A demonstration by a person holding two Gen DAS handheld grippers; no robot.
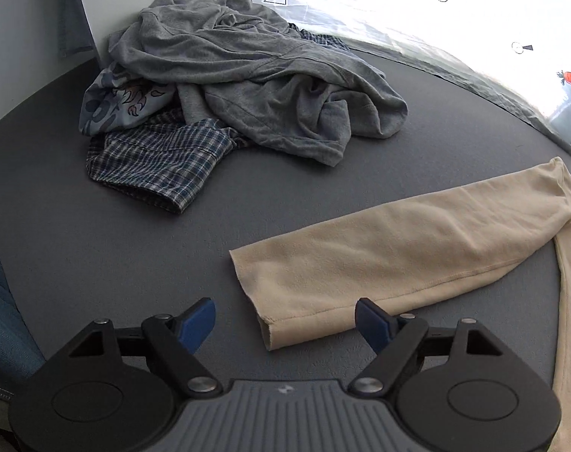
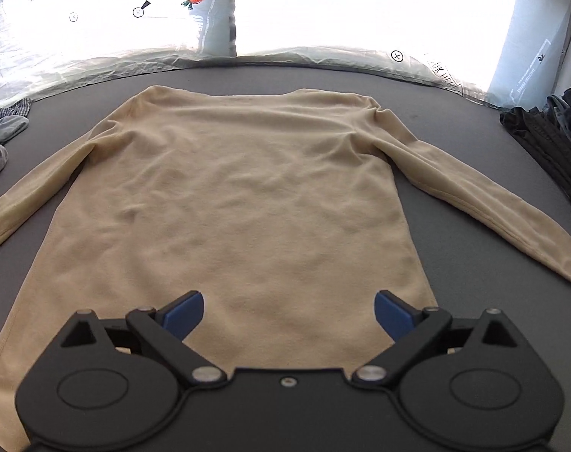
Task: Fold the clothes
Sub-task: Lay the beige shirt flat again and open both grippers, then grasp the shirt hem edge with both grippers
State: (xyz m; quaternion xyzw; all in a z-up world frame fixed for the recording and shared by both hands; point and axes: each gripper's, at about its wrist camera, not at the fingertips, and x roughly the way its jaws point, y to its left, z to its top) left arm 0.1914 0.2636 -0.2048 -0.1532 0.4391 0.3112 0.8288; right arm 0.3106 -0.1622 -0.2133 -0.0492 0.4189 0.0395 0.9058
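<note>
A beige long-sleeved top point(image 2: 247, 196) lies spread flat on the grey table point(image 2: 473, 263), both sleeves stretched out to the sides. My right gripper point(image 2: 289, 312) hovers over its lower hem, open, nothing between the blue pads point(image 2: 183, 314). In the left wrist view the top's left sleeve point(image 1: 398, 248) runs across the table, its cuff point(image 1: 266, 324) lying just ahead of my left gripper point(image 1: 285, 324). That gripper is open and holds nothing.
A heap of unfolded clothes sits at the table's far left: a grey garment point(image 1: 247, 75), a plaid piece point(image 1: 161, 165) and a printed light-blue one point(image 1: 119, 105). Dark folded clothes point(image 2: 549, 143) lie at the far right. Clear plastic sheeting point(image 2: 97, 64) backs the table.
</note>
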